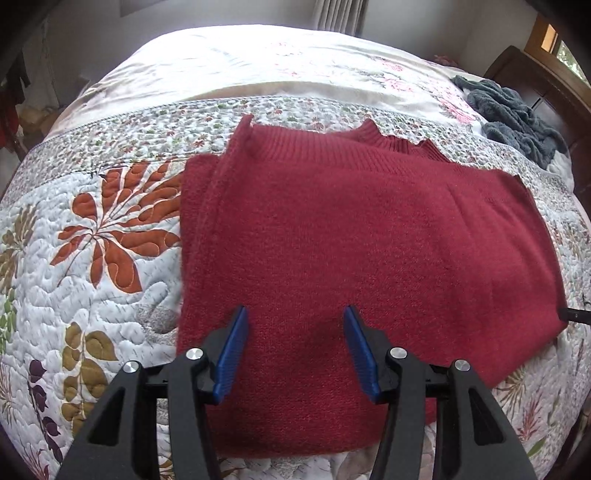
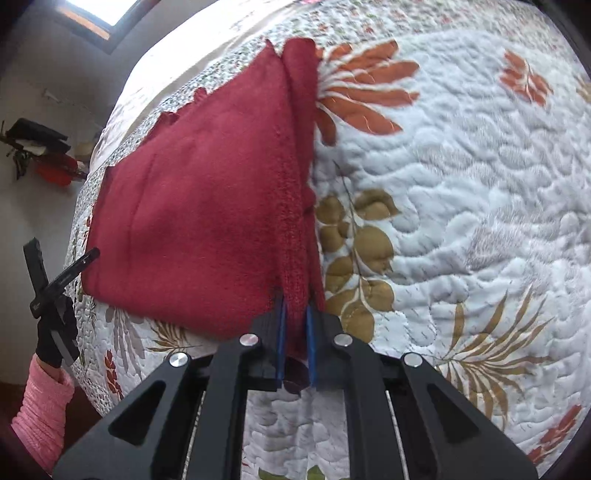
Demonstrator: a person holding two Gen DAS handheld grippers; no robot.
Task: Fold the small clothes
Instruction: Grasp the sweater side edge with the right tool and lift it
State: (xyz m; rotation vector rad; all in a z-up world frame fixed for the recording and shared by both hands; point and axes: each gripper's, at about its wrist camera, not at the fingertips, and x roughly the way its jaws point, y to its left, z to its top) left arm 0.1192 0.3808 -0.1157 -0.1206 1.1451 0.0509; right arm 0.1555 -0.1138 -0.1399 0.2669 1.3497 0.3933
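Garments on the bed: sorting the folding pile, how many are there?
2: a red sweater lying mid-quilt, its edge pinched by the right gripper, and a grey knit crumpled near the headboard. Others may lie out of view.

Soft daylight, overexposed top, fisheye edges

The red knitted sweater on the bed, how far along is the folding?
Done: the red knitted sweater lies in a layered rectangle on the floral quilt. In hand: the right gripper pinches one folded edge; the left gripper hovers open. Left: probably another fold.

Bed [image 1: 92, 258] with leaf-print quilt; grey curtain [image 1: 338, 14], dark wooden headboard [image 1: 535, 85], bright window [image 2: 99, 11], pale walls
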